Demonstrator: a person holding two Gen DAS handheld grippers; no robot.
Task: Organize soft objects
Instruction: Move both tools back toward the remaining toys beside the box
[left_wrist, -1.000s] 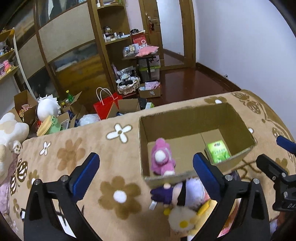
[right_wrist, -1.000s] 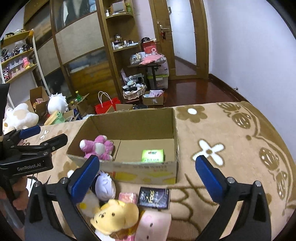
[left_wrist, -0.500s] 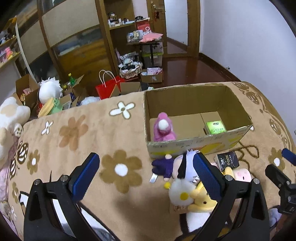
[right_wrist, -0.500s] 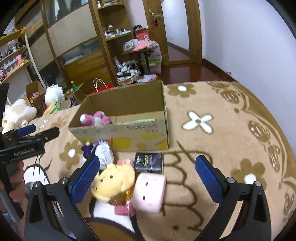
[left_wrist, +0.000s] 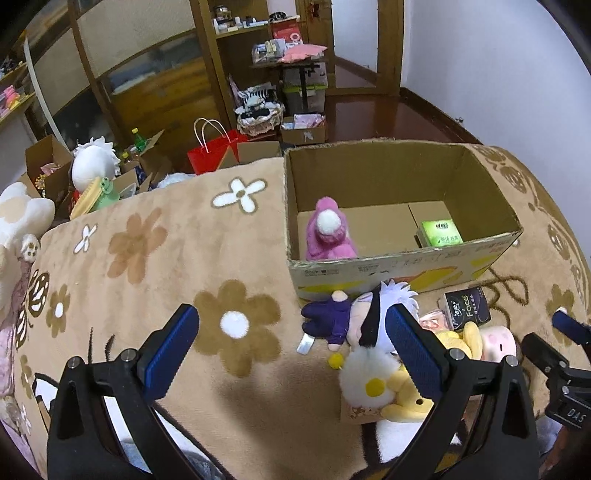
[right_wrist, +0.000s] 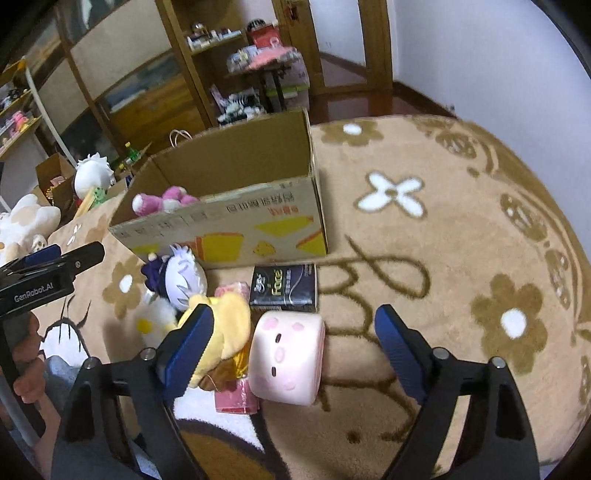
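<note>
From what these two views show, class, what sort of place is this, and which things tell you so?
Most likely a lived-in room at home, perhaps a bedroom or playroom. A flower-patterned plush blanket covers the work surface, wooden shelves hold household clutter, and soft toys sit beside a cardboard box, with a red gift bag on the floor.

Tan blanket (left_wrist: 184, 251) with brown and white flowers, pink plush (left_wrist: 328, 236) in a brown box (left_wrist: 399, 177), yellow-marked outside

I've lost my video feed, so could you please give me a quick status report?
Both grippers open, empty. Right gripper lined up on pink marshmallow plush. Cardboard box holds pink toy. Nothing blocking.
</note>
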